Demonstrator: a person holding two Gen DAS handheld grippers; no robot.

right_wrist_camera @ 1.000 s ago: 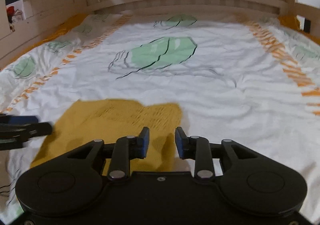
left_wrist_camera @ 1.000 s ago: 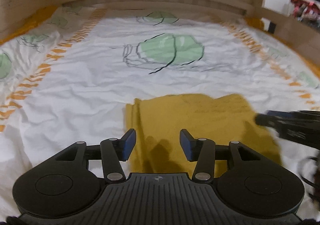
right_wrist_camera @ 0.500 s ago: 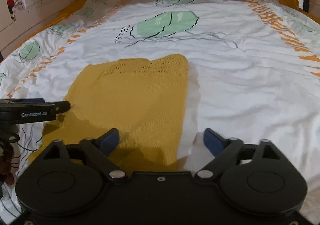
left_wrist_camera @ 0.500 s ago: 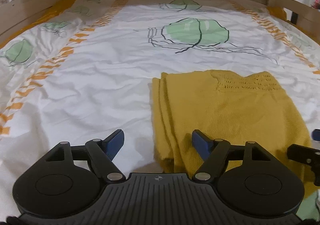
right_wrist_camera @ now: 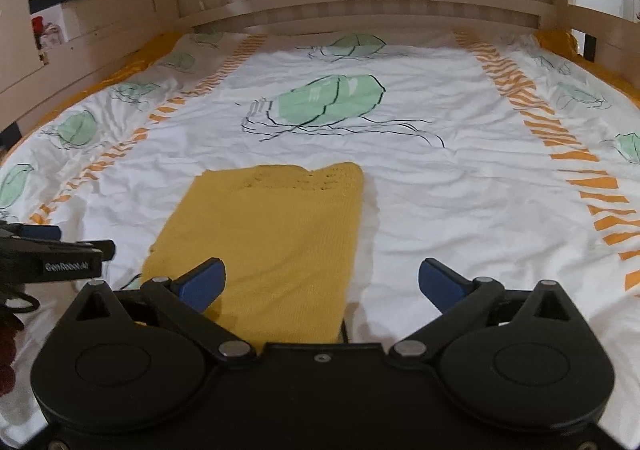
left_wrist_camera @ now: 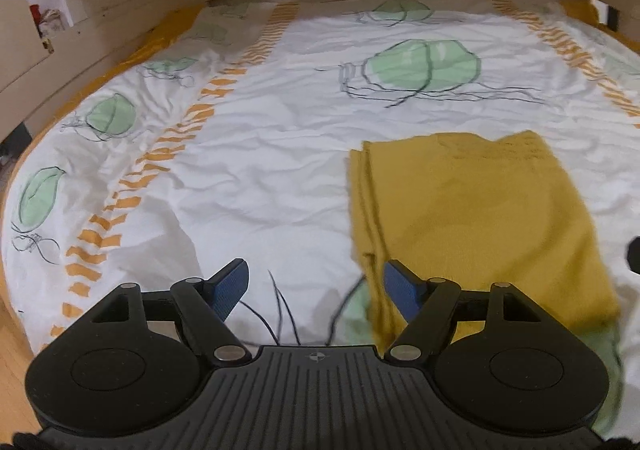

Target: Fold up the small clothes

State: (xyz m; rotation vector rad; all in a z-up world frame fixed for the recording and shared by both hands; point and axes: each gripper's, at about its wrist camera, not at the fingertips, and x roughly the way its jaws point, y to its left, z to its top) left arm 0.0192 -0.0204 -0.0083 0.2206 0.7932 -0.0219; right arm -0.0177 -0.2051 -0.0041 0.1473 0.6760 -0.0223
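- Left gripper [left_wrist_camera: 314, 286] is held low over the bedsheet [left_wrist_camera: 260, 170], jaws spread wide, nothing pinched; its right pad sits at the garment's left edge.
- Right gripper [right_wrist_camera: 322, 282] is held above the garment's near end, jaws spread, empty.
- Yellow knit garment [right_wrist_camera: 272, 234] is seen folded into a long rectangle, flat on the sheet, layered edges along its left side.

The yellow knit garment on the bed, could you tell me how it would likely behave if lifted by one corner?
The yellow garment is probably floppy: it lies flat in soft stacked layers. Lifted by one corner, those layers would likely slide apart and unfold. It looks light.
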